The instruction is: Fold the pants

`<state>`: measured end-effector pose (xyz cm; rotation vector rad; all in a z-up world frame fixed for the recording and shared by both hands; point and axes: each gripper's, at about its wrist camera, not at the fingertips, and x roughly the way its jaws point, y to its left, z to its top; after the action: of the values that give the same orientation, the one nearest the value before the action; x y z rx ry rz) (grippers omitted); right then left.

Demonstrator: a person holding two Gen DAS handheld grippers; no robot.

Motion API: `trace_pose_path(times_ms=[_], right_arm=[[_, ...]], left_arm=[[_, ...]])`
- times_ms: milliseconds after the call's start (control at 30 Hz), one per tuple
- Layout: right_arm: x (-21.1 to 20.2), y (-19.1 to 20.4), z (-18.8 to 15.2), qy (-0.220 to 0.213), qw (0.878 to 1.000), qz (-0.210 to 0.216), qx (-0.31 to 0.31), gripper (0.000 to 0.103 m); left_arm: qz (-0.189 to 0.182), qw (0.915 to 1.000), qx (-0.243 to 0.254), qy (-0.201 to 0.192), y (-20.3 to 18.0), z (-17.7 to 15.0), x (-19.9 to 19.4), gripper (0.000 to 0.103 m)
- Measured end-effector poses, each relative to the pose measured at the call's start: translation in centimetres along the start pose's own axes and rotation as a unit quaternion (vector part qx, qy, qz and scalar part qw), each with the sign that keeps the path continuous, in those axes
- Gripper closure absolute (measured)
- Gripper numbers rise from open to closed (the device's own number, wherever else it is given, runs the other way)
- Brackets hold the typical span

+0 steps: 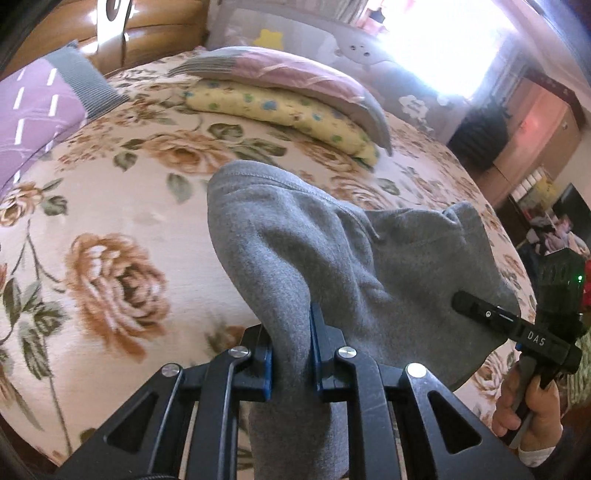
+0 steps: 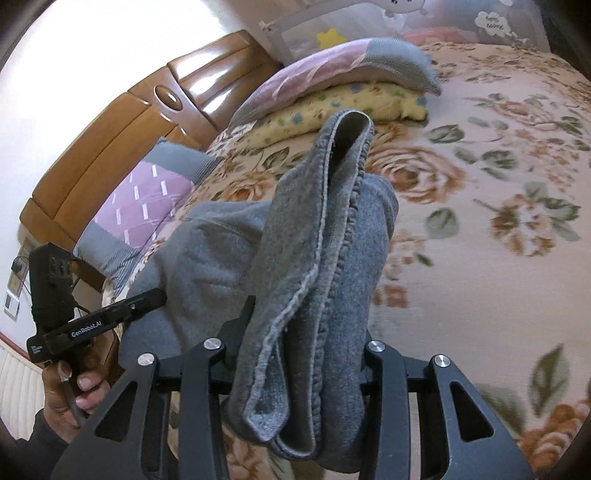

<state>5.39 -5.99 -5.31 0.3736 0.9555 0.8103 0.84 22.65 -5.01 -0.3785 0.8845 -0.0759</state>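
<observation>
Grey sweatpants [image 1: 295, 251] hang lifted above a floral bed cover [image 1: 110, 221]. In the left wrist view my left gripper [image 1: 291, 343] is shut on a bunched fold of them, its blue pads pressing the cloth from both sides. At the right edge a hand holds the other gripper, with one black finger [image 1: 480, 314] lying against the same cloth. In the right wrist view my right gripper [image 2: 306, 332] is shut on a thick bundle of the sweatpants [image 2: 314, 258], where a hemmed edge and an open end show. The left gripper's finger [image 2: 140, 301] touches the cloth at lower left.
A pink and grey pillow [image 1: 295, 74] lies on a yellow flowered quilt [image 1: 280, 107] at the bed's far side. A purple pillow [image 1: 37, 107] leans on the wooden headboard [image 1: 155, 33]. A grey bed rail [image 1: 332, 48] runs behind, and wooden furniture [image 1: 535, 122] stands at the right.
</observation>
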Motion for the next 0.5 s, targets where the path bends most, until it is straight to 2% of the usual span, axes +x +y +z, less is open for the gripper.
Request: trace_pose_path(times_ms=[200,333,433,500], right_arm=[[2.2,0.1,-1.2,0.022,1.0,-0.002,0.009,0.063],[2.3,-0.4,-2.0,0.027,0.999,-0.005,0.017,0.063],[3.2,-1.4,-2.5,0.042,0.998,-0.022,0.027,0.063],[4.3,-2.5,-3.2,0.059,0.997,-0.044,0.033,0.056]], left_arm=[[-0.004,0.9996,-0.019,0.021,2.0,-1.2,1.4,0.089],[-0.002,0.9996,-0.011,0.026,1.9,-2.4,2.0,0.089],[0.009,0.9987,-0.019,0.047,2.7,-3.1,3.5,0.088],[0.011,0.9982,-0.021,0.055,3.2,-3.7,4.2,0.082]])
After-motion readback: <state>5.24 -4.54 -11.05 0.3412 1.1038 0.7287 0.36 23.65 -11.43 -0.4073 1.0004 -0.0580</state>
